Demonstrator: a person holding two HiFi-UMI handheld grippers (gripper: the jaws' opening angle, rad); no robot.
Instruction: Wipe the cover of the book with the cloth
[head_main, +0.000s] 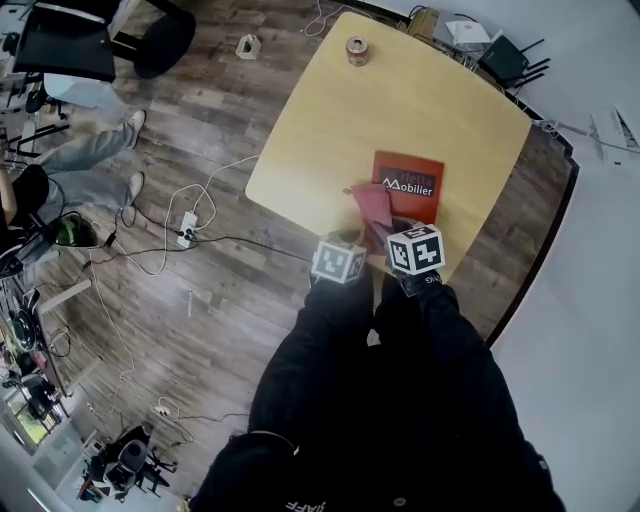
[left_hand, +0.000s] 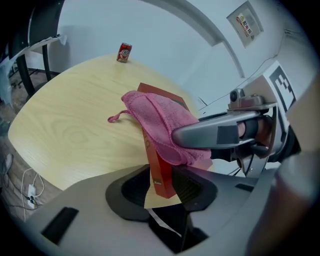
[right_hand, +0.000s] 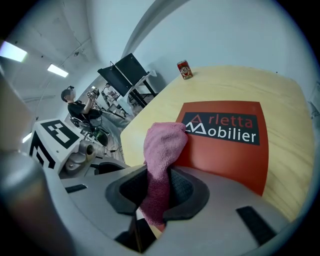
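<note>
A red book (head_main: 408, 183) with white lettering lies flat near the front edge of the light wooden table (head_main: 420, 100). A pink cloth (head_main: 371, 204) rests on its near left part. In the right gripper view the cloth (right_hand: 162, 145) runs down between the jaws of my right gripper (right_hand: 159, 189), which is shut on it. My left gripper (left_hand: 161, 186) has the book's near corner (left_hand: 159, 172) between its jaws, the pads against it on both sides. The right gripper's finger (left_hand: 210, 134) lies over the cloth (left_hand: 155, 120). Both marker cubes (head_main: 340, 260) (head_main: 416, 248) sit at the table's front edge.
A red drink can (head_main: 357, 50) stands at the table's far corner. Cables and a power strip (head_main: 186, 228) lie on the wooden floor to the left, where a seated person's legs (head_main: 95, 160) and a black chair (head_main: 70, 45) show. Boxes sit beyond the table (head_main: 470, 35).
</note>
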